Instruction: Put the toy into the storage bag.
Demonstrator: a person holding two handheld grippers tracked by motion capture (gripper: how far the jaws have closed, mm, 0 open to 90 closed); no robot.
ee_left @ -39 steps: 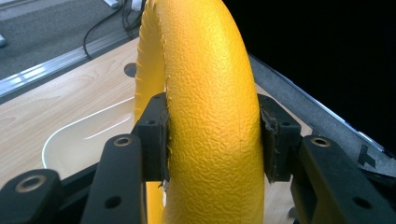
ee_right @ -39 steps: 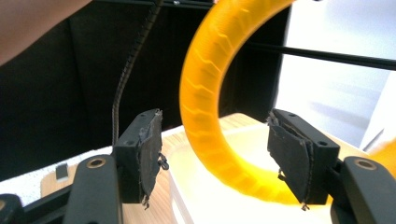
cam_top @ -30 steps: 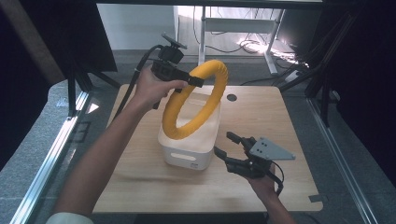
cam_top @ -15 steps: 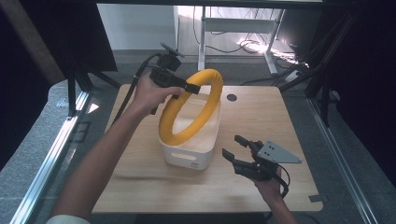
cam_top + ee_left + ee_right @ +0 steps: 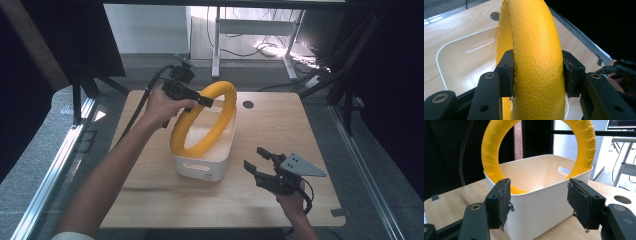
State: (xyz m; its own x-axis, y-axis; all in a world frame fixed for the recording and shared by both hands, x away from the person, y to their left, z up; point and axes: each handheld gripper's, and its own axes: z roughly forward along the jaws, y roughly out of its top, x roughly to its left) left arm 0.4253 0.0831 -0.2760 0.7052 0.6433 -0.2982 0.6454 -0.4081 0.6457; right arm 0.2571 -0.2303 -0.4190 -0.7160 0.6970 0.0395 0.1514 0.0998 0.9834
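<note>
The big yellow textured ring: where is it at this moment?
In the high view the yellow textured ring stands on edge, its lower part inside the white plastic bin mid-table, its top clamped by the left gripper.

I work at a light wooden table point(image 5: 150, 200). Near its far edge a round dark hole point(image 5: 248, 105) is cut through the top, and at its near right corner lies a small grey strip of tape point(image 5: 338, 212). Beyond the table stands a white desk frame point(image 5: 216, 45), with loose cables point(image 5: 270, 50) on the floor under it. Left of the table a metal rail point(image 5: 45, 185) runs along the grey floor point(image 5: 375, 165). Black stands point(image 5: 345, 80) rise to the table's right.
</note>
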